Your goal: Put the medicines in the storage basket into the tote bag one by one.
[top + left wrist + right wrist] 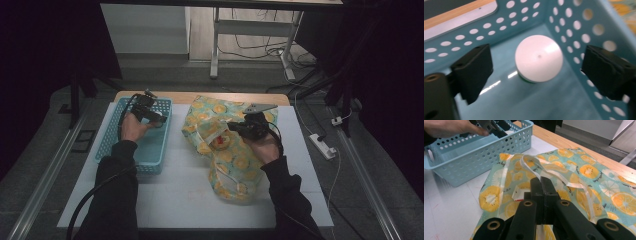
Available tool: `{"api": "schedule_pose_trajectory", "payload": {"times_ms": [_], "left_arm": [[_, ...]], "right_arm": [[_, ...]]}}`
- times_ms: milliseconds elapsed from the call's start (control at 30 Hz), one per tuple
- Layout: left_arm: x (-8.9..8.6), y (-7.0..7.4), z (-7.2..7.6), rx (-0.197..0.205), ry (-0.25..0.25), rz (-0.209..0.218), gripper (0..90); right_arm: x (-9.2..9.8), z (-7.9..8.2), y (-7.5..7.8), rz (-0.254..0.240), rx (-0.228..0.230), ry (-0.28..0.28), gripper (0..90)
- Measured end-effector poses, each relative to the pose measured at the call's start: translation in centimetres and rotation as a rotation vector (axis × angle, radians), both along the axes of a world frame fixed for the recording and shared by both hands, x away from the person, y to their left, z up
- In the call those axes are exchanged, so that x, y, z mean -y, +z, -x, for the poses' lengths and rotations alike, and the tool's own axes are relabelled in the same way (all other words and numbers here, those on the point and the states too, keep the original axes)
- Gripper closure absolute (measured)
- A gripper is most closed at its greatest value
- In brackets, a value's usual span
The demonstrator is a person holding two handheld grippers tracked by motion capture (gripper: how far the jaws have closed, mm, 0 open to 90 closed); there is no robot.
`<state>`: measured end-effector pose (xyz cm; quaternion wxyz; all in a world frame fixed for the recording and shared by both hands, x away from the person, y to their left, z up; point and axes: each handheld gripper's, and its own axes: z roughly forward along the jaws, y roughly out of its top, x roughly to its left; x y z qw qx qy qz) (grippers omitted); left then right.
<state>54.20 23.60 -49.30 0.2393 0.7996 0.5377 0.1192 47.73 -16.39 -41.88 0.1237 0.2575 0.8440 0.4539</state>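
Distance between our left hand-held gripper and its target is what matters: from the high view, we see that gripper dipped into the far end of the blue basket on the counter, while our right hand-held gripper sits over the fruit-print bag, well apart from the basket, so the left hand is plainly the nearer one. Along the left gripper view, a white ball-like thing lies straight ahead and slightly below us on the basket floor, close to a corner, centred between the jaws; they stand wide and touch nothing. It looks round, with no long axis to line up on, and it is the basket's sole visible content here. Along the right gripper view, our right jaws are pressed together on the bag's white drawstring.
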Motion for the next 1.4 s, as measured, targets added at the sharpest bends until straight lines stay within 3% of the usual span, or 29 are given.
{"api": "schedule_pose_trajectory", "payload": {"times_ms": [167, 267, 400, 533, 967, 1400], "left_arm": [[0.1, -0.4, -0.2, -0.014, 0.005, -0.006, 33.5], [0.1, -0.2, 0.0, -0.007, 0.006, -0.012, 49.3], [0.3, 0.1, 0.2, -0.012, 0.017, -0.031, 50.0], [0.0, 1.0, 0.7, -0.002, 0.024, 0.010, 50.2], [-0.2, 4.8, 3.0, 0.053, -0.050, 0.062, 50.3], [-0.4, 6.4, 4.9, 0.073, -0.095, 0.098, 50.3]], "right_arm": [[0.0, 0.1, 0.1, 0.001, 0.002, 0.001, 90.0], [0.0, 0.0, 0.0, 0.001, 0.001, 0.000, 90.0], [0.0, 0.0, 0.0, 0.001, 0.000, 0.002, 90.0], [0.0, 0.1, 0.1, 0.001, 0.001, 0.000, 90.0], [-0.2, 0.1, 0.0, 0.004, -0.002, 0.003, 90.0], [0.0, 0.1, 0.1, 0.002, 0.002, -0.003, 90.0]]}}
